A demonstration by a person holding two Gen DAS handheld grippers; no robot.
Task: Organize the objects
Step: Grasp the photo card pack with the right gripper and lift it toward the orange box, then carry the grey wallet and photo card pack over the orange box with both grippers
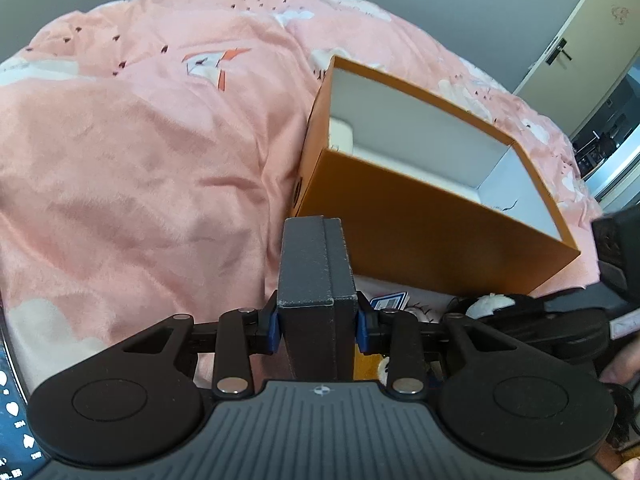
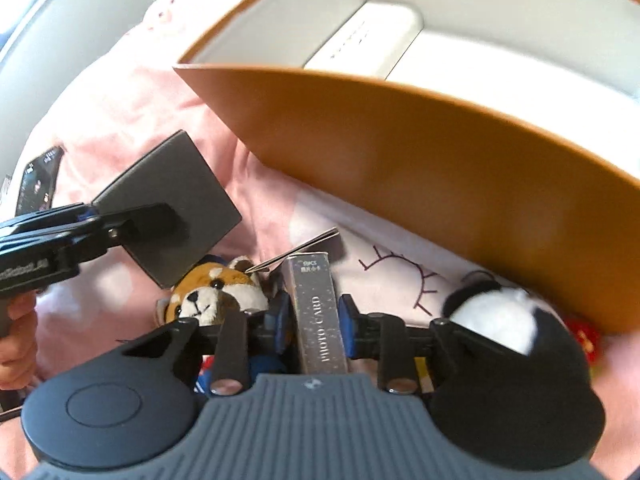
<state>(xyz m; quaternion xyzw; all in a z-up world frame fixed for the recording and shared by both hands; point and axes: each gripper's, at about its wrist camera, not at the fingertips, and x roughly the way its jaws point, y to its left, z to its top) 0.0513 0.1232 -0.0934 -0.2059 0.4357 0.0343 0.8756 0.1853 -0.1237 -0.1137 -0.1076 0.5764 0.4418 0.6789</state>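
Between the right gripper (image 2: pixel 314 316) fingers, a photo-card box (image 2: pixel 320 316) is sitting clamped (orange box (image 2: pixel 420 168) at twelve o'clock); the left gripper (image 1: pixel 318 322) is gripping a dark case (image 1: pixel 316 276).

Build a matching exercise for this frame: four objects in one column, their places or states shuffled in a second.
1. dark grey flat box
2. grey "PHOTO CARD" box
3. orange cardboard box
4. red-panda plush toy

a. lying on the pink bedding
b. between the right gripper's jaws
c. open-topped, white inside
d. clamped in the left gripper

Pairs: 1-d, 2-b, 3-c, 4-a
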